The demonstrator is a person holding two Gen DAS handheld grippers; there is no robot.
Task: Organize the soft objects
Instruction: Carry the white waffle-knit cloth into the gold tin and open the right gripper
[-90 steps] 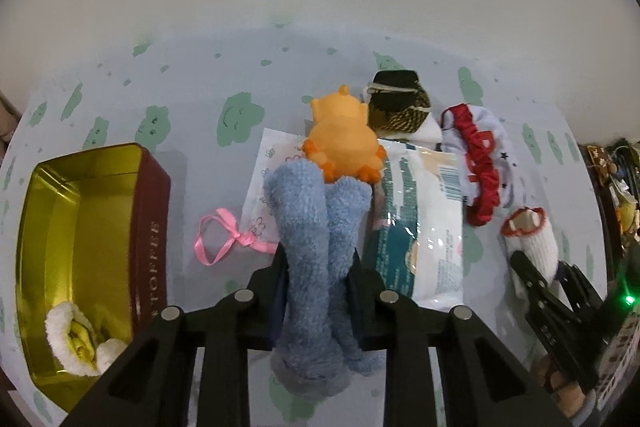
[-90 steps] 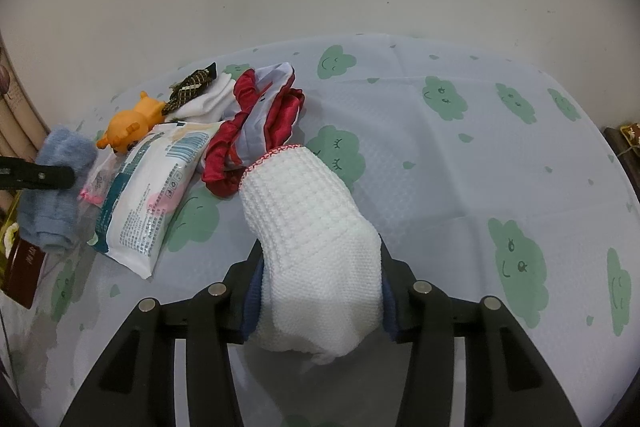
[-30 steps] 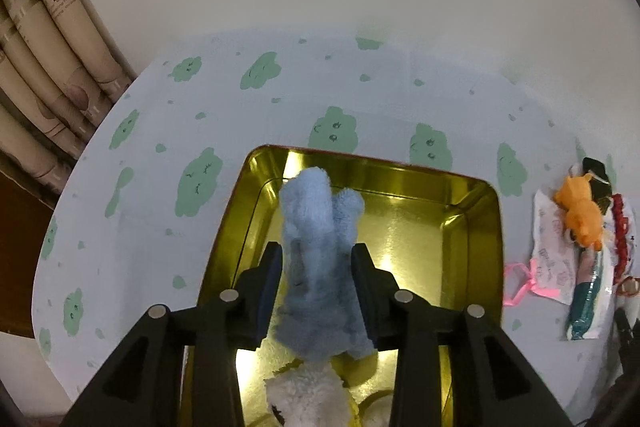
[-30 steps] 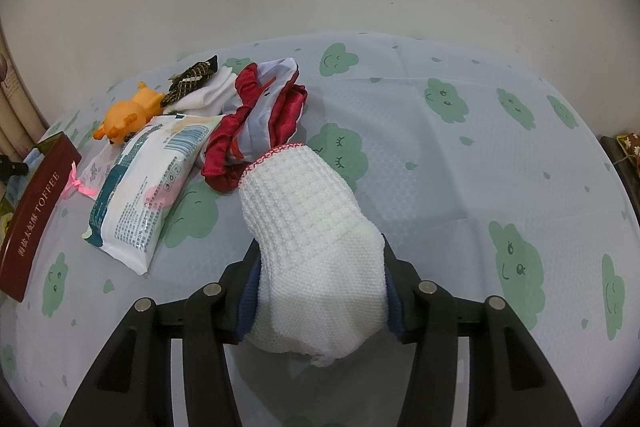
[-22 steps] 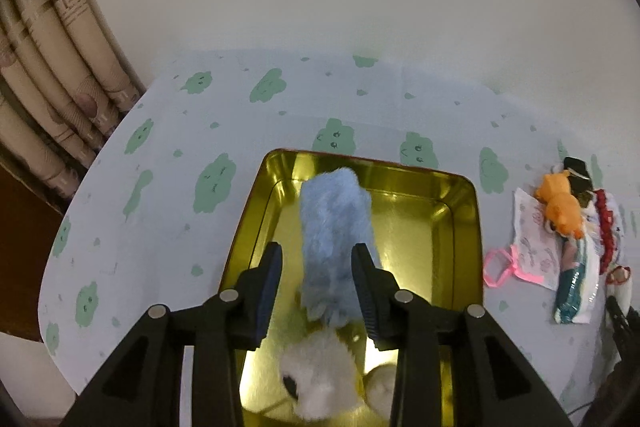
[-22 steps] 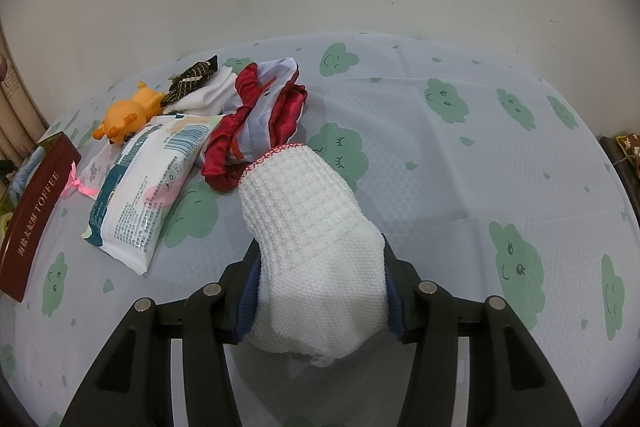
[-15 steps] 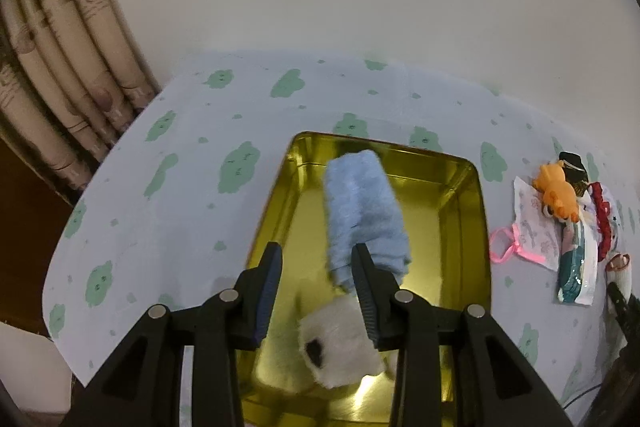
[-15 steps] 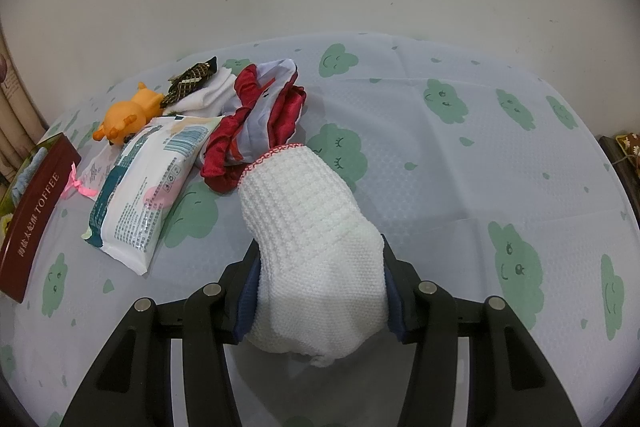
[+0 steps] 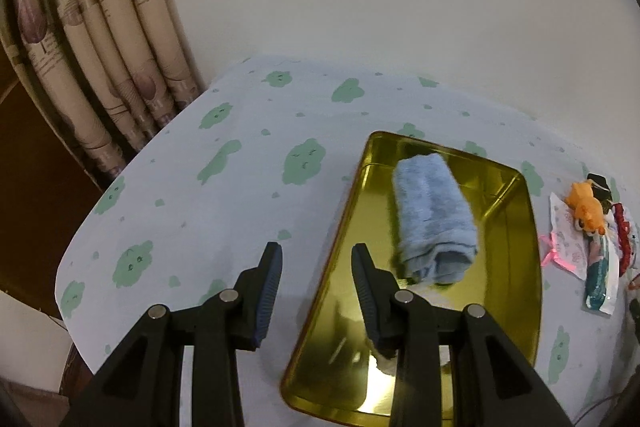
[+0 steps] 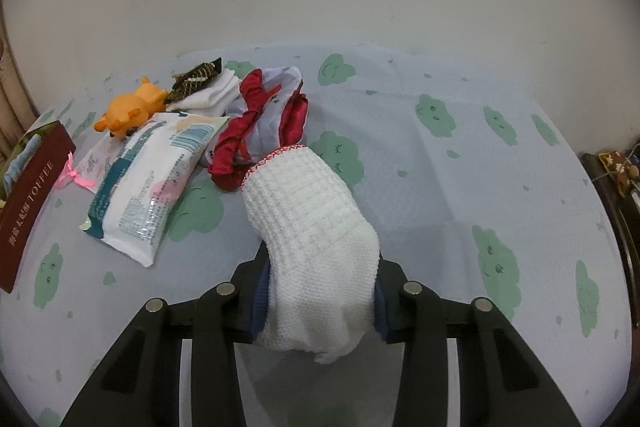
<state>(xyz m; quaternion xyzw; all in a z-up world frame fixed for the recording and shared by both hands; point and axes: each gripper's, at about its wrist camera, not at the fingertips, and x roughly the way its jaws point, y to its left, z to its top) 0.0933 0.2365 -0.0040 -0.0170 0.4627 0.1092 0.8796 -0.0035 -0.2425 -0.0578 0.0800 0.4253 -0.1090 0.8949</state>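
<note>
We see one gold tin (image 9: 516, 311), our landmark, lying open on the cloud-print tablecloth (image 9: 224, 195). Inside it lies one rolled blue towel (image 9: 434, 219), toward its far end, and one white fluffy item (image 9: 384, 363) shows partly at its near end, behind a finger. Our left gripper (image 9: 316, 267) hangs over the tin's near left rim, its jaws parted with nothing between them. To the tin's right, on the cloth, lie one orange plush toy (image 9: 586, 207), one pink ribbon bow (image 9: 554, 257) and one wipes packet (image 9: 598, 275).

In the right wrist view the tin (image 10: 28, 199) appears at the far left as a maroon wall lettered TOFFEE. Well right of it, our right gripper (image 10: 318, 291) clamps one white knitted item (image 10: 312, 247), its jaws having just been closing on it. Between this and the tin we count one wipes packet (image 10: 148, 179), one orange plush toy (image 10: 128, 107), one red-trimmed white cloth (image 10: 264, 119) and one dark woven pouch (image 10: 196, 77) on a white fabric piece (image 10: 212, 95).
</note>
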